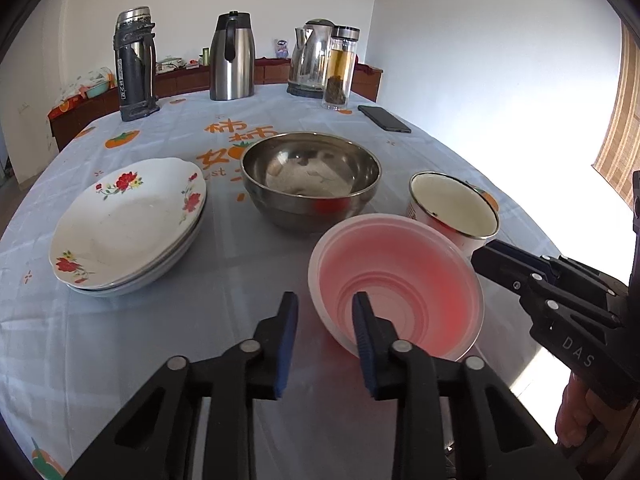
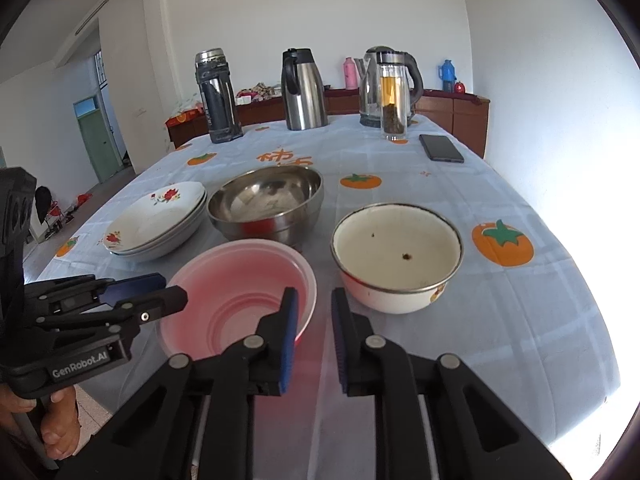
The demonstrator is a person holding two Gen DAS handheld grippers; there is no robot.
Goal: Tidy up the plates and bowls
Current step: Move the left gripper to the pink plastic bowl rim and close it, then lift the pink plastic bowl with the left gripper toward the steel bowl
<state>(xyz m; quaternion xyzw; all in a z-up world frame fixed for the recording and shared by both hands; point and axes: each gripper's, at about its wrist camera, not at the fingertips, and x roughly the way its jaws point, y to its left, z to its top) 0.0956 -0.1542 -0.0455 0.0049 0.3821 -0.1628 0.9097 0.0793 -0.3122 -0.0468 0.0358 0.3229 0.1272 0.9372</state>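
Both grippers are hovering at the table's near edge, fingers apart: left gripper [image 1: 325,312] straddling the pink bowl's [image 1: 404,280] rim, right gripper [image 2: 314,308] apparently clear. Close squarely on the rim, then nest toward the steel bowl [image 1: 310,178], beyond.

Stacked floral plates [image 1: 128,224] lie left of an upright steel bowl [image 1: 311,182]. A translucent pink bowl [image 1: 396,286] sits nearest, tilted, beside a white enamel bowl [image 1: 454,210].
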